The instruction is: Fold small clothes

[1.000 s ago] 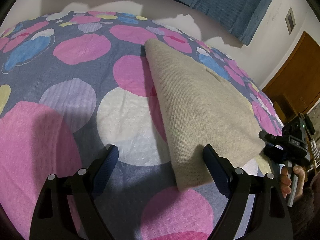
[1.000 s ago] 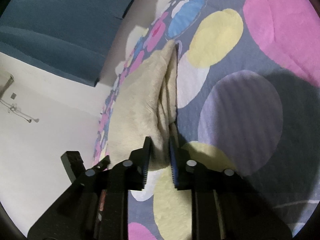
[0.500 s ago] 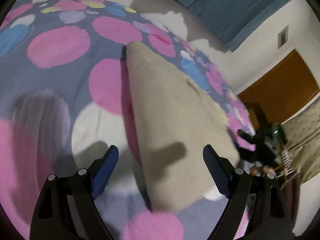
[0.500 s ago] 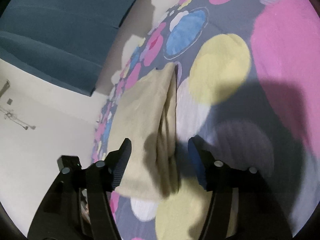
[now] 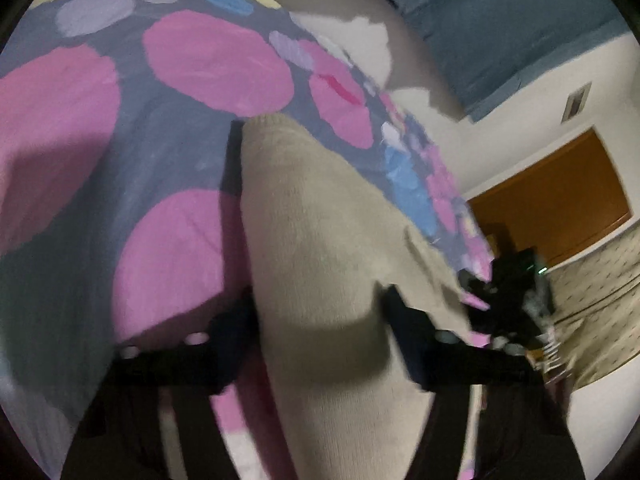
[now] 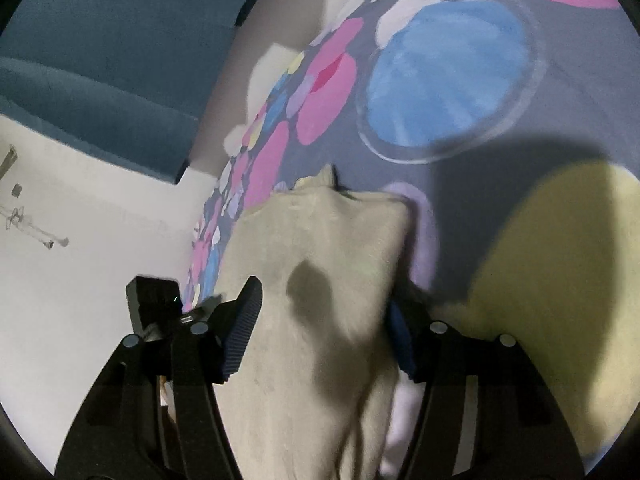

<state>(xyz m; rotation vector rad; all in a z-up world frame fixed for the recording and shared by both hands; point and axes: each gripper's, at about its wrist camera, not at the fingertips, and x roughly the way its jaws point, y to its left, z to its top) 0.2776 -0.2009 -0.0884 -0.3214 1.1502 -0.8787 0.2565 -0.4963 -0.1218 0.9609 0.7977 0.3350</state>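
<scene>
A beige knitted garment (image 5: 320, 220) lies folded in a long strip on a bedspread (image 5: 200, 64) with big pink, blue and yellow dots. My left gripper (image 5: 316, 312) reaches over its near end with a finger on each side. Its jaws are closing, the cloth lies between and under them, and blur hides any contact. From the other end my right gripper (image 6: 322, 304) stands open astride the garment (image 6: 328, 240), its ribbed pads clear of the cloth. Each view shows the other gripper: the right gripper (image 5: 508, 300) and the left gripper's body (image 6: 156, 300).
A blue padded panel (image 5: 500, 20) and a white wall stand behind the bed. A brown wooden door (image 5: 552, 200) and a patterned beige fabric (image 5: 592, 312) are off the bed's far side. The bedspread (image 6: 440, 80) stretches wide beside the garment.
The right gripper let go of the garment's edge, opened, and pushed forward over the cloth. The left gripper moved forward over the other end and its jaws narrowed.
</scene>
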